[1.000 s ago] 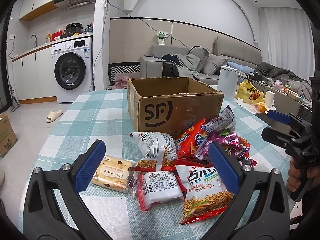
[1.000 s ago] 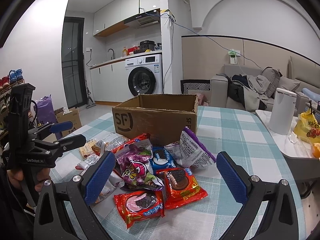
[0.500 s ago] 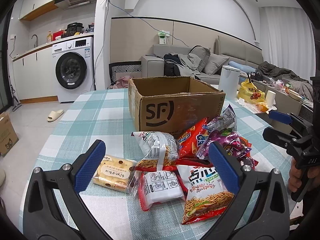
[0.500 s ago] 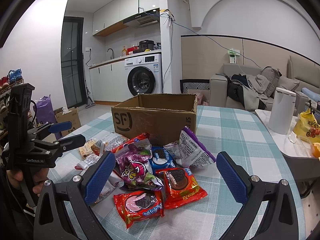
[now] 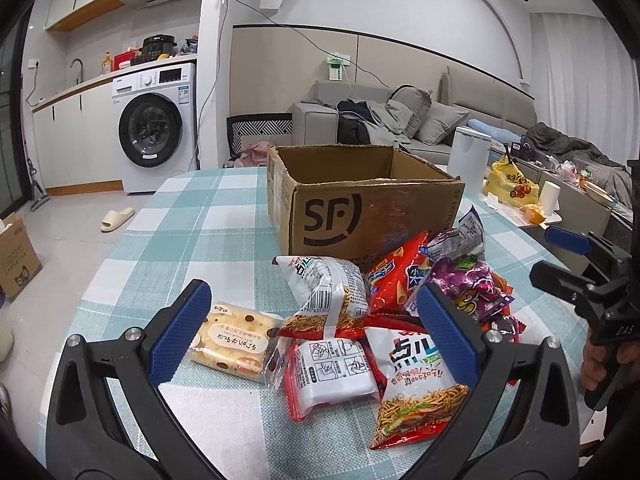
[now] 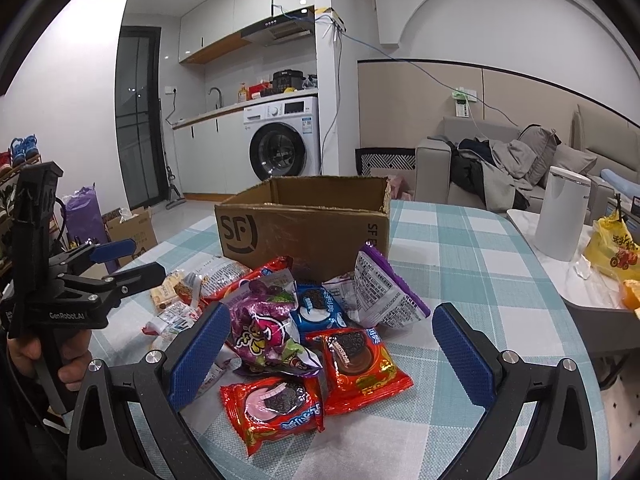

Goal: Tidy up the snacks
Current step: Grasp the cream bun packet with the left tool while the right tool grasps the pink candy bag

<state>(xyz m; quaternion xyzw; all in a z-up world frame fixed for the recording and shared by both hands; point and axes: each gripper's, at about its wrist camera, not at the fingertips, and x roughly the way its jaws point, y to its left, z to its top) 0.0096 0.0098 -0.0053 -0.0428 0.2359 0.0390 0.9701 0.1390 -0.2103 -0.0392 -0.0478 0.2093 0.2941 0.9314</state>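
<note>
A checked blue-and-white tablecloth (image 5: pixel 192 220) is covering the table, with a washing machine (image 5: pixel 154 128) standing behind. The left gripper (image 5: pixel 312 328) is hovering spread wide, empty; a cake pack (image 5: pixel 230 340) is lying beside its left finger, long axis crosswise. Three noodle bags are overlapping between the fingers. The open cardboard box (image 5: pixel 360 204) is sitting beyond. The right gripper (image 6: pixel 328 344) is likewise gaping, three cookie packs between its fingers, others partly buried.
</note>
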